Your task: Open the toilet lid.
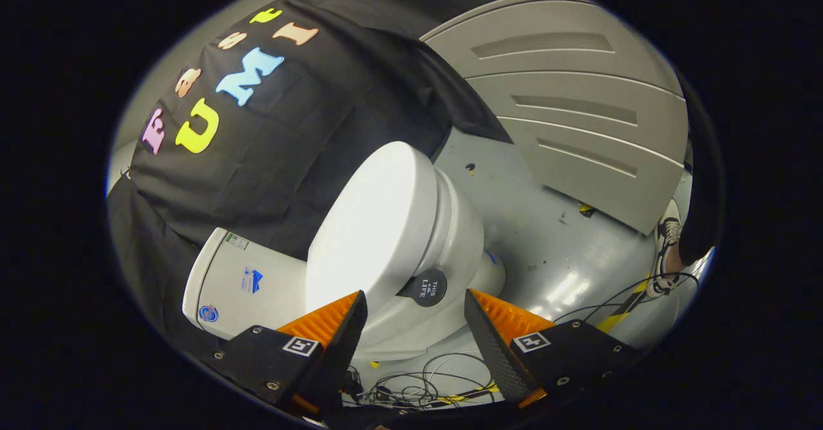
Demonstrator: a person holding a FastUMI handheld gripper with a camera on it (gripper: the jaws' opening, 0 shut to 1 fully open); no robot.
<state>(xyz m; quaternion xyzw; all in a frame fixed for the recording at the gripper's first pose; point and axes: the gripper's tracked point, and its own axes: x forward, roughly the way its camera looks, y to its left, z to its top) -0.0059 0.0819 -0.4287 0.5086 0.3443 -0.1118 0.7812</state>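
While the toilet lid (373, 224) lies down on the bowl (460, 237), the hand-held gripper (415, 317) hangs wide and empty just short of its front edge. A round tab (427, 286), seemingly fixed to the lid's rim, sits between the fingers. The tank (235, 282) lies beyond, along the lid's long axis.

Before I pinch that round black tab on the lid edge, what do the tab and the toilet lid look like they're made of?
The toilet lid looks like smooth, glossy white hard plastic; it shines evenly under the light. The black tab looks matte and thin, perhaps rubber or soft plastic, though I can't tell which. The open gripper has its fingers either side of the tab, just short of it.
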